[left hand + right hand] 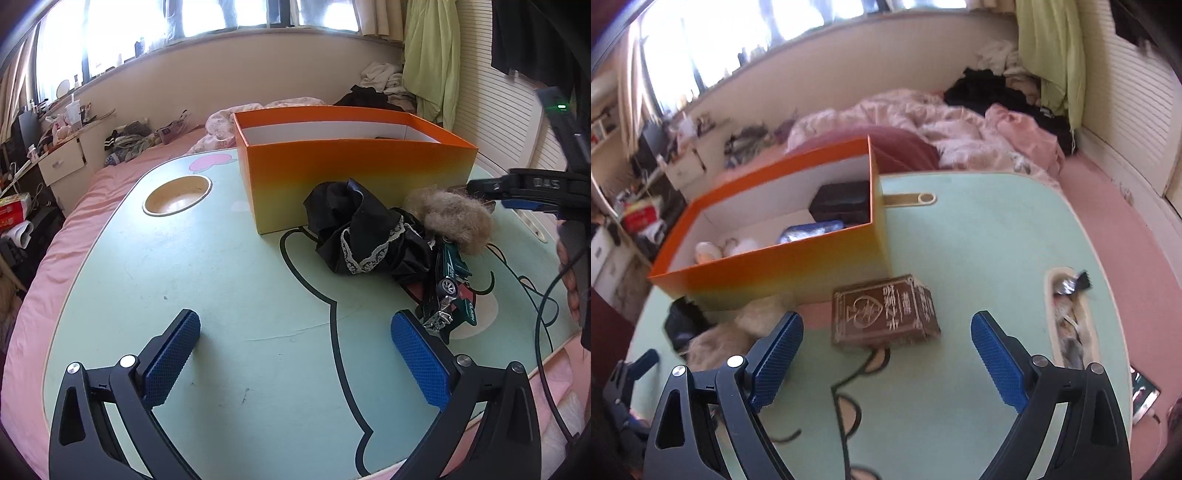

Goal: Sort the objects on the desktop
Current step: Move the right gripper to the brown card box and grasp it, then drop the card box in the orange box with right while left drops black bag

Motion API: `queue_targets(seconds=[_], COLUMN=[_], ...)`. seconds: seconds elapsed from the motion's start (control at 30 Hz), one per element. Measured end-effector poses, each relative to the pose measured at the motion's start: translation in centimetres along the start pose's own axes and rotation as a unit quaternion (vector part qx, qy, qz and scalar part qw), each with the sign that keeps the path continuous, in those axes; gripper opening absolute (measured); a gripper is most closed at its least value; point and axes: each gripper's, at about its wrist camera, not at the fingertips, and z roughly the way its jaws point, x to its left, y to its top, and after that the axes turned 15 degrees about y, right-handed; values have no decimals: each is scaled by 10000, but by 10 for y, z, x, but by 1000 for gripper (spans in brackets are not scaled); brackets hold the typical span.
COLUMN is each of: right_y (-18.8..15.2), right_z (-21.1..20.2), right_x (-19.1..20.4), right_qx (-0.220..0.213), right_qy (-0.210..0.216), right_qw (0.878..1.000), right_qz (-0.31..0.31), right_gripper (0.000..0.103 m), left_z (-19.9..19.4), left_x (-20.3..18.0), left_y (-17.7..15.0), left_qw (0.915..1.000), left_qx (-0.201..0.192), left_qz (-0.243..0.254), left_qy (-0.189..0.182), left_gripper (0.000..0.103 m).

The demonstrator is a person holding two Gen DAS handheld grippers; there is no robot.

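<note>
An orange box (354, 173) stands on the pale green lap table (221, 277). In front of it lie a black lace-trimmed cloth (362, 236), a tan fur ball (458, 218) and a green toy car (450, 291). My left gripper (295, 354) is open and empty, low over the table, left of the car. The right gripper (517, 192) shows at the right edge, beside the fur ball. In the right wrist view my right gripper (886, 354) is open and empty, just short of a brown card box (882, 314). The orange box (768, 266) holds a black case (842, 203), a blue item (809, 230) and pale round things (709, 251).
A round cup recess (177, 199) sits at the table's far left. A slot tray (1067, 317) with small items runs along the table's right side. The table rests on a pink bed (37, 277) with crumpled bedding (923, 122). A black cable (543, 332) trails at the right.
</note>
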Motion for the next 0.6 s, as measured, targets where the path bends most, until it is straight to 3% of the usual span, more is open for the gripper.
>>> queue_targets(seconds=[0.03,0.1,0.27,0.43,0.5,0.57,0.6], right_y=[1,2,-9,-18,-17,-17,-18], right_z=[6,4,-10,-26,-29,-30,-31], right_x=[-4,-4,-9,-1,5,10,13], right_qx=[111,29,-179,-431,-476,-487,-490], right_qy=[7,-47,257,441,458,514,542], right_qw=[9999,9999,9995,9981,9978,9974,9973], right_qz=[59,-128,-48,-11,-79,-105,-109], right_gripper=[89,57,57,57,57,57,57], left_z=[-1,-1,-5,-7,-1,13,21], left_x=[0,-1,4,16,10,-3,-11], left_y=[0,1,9,44,57,66,66], left_qw=[10000,10000,9999,9939,9937,9937,9926], left_qx=[2,9,37,82,118,352,519], left_qz=[6,29,-122,-766,-789,-594,-468], left_qy=[-2,0,-75,-792,-792,-886,-990], left_gripper=[103,103,103,102,92,66,61])
